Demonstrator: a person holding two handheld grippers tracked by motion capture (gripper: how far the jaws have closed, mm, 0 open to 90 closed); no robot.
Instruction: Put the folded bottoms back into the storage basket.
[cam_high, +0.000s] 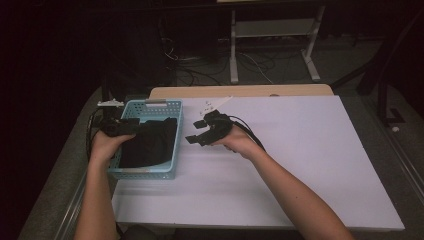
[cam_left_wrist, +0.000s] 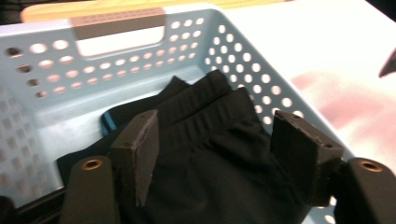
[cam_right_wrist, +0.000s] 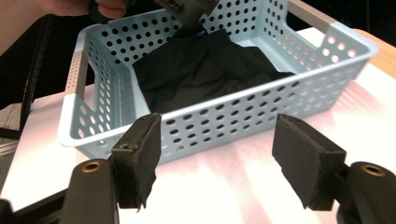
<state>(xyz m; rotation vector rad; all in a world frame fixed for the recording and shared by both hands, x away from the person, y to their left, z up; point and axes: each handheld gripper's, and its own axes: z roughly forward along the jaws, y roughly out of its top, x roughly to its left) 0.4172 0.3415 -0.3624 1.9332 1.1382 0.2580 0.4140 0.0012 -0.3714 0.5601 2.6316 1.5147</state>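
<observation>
A light blue perforated basket (cam_high: 150, 104) stands at the left of the white table, with a folded black cloth (cam_high: 150, 142) lying inside it. My left gripper (cam_high: 131, 127) reaches over the basket's left rim. In the left gripper view its jaws (cam_left_wrist: 215, 135) stand open just above the black cloth (cam_left_wrist: 219, 158), their pads clear of it. My right gripper (cam_high: 192, 132) hovers open over the table just right of the basket, pointing at it. In the right gripper view nothing lies between its jaws (cam_right_wrist: 217, 140), and the basket's long wall (cam_right_wrist: 243, 116) is straight ahead.
The white table top (cam_high: 300, 160) stretches to the right of the basket. A small white part (cam_high: 216, 104) lies near the far edge, by a wooden strip (cam_high: 240, 91). Cables and a white frame (cam_high: 272, 30) sit on the dark floor beyond.
</observation>
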